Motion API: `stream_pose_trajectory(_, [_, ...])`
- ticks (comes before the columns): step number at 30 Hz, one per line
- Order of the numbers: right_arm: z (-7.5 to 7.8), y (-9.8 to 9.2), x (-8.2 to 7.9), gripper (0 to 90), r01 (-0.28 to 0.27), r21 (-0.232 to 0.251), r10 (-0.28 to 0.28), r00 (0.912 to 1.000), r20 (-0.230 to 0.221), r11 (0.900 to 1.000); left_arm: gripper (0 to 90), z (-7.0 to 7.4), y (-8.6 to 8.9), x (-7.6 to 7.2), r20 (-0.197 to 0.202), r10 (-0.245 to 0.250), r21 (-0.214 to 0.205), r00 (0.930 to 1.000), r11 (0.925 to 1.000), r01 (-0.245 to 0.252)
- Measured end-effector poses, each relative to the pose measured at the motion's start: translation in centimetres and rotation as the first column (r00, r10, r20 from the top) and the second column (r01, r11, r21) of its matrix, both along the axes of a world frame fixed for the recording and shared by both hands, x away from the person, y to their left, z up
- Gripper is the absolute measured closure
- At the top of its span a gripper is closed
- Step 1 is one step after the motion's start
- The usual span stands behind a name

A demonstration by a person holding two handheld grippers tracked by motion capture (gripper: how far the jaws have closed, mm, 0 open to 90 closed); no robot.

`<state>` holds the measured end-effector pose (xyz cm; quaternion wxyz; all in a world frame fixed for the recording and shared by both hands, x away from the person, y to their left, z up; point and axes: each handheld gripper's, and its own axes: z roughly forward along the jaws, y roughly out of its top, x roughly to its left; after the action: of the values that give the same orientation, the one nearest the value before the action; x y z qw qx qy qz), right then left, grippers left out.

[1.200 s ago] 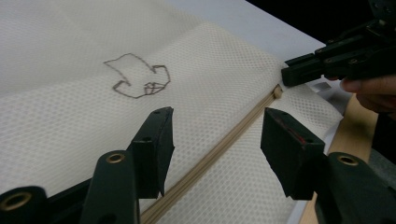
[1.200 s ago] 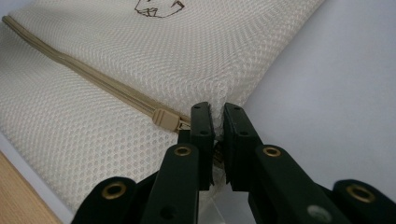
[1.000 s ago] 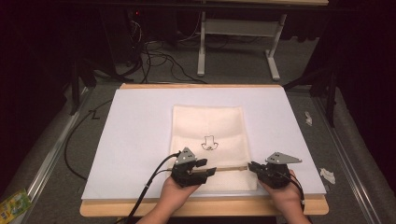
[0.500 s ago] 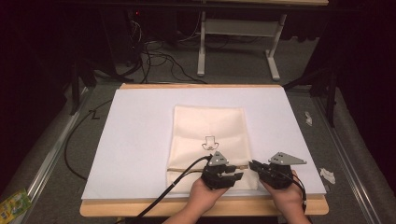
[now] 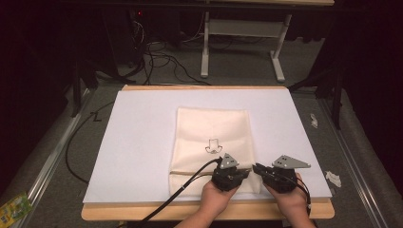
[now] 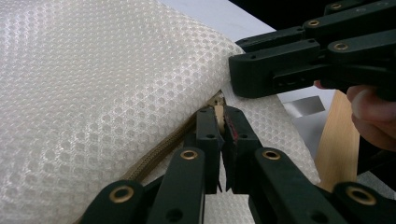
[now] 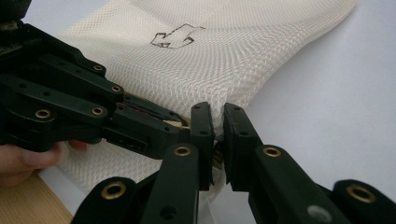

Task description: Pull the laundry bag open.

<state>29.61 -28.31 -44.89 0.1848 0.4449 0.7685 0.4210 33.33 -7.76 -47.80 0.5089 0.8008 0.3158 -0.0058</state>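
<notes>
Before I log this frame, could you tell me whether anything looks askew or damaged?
Nothing looks damaged. The mesh bag lies flat and square on the white sheet; only its near right corner is lifted, pinched by the left gripper and right gripper along the zipper.

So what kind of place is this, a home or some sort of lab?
Most likely a lab or recording studio, not a home. A wooden table covered with a white sheet stands in a dark room, loose cables run over the grey floor, and a white desk frame stands behind.
</notes>
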Motion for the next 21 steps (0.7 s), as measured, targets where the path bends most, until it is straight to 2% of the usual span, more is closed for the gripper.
stream_pose_trajectory(6, [-0.12,0.13,0.07,84.8,-0.002,-0.016,0.002,1.0,0.002,0.9999,87.0,0.06,0.18,-0.14,0.001,0.007,0.018,1.0,0.9998,-0.007])
stream_pose_trajectory(8, [-0.1,0.2,0.04,84.8,-0.003,-0.02,0.004,1.0,0.001,0.9998,87.0,0.12,0.3,-0.11,-0.021,0.014,0.013,0.9997,0.9998,-0.013])
stream_pose_trajectory(10, [-0.08,0.28,-0.01,84.8,-0.002,-0.017,0.002,1.0,-0.001,0.9998,86.9,0.17,0.31,-0.15,-0.026,0.016,0.012,0.9995,0.9998,-0.016])
stream_pose_trajectory(17, [-0.09,0.4,-0.02,84.9,-0.006,-0.021,0.006,1.0,-0.002,0.9998,87.0,0.28,0.46,-0.21,-0.017,0.012,0.027,0.9998,0.9996,-0.012])
stream_pose_trajectory(18, [-0.05,0.4,-0.04,84.9,-0.005,-0.021,0.005,1.0,-0.002,0.9998,87.0,0.3,0.53,-0.14,-0.031,0.011,0.021,0.9995,0.9997,-0.01])
stream_pose_trajectory(21, [-0.04,0.41,-0.03,84.9,-0.008,-0.02,0.008,1.0,-0.001,0.9998,87.0,0.33,0.58,-0.09,-0.038,0.011,0.019,0.9992,0.9998,-0.01])
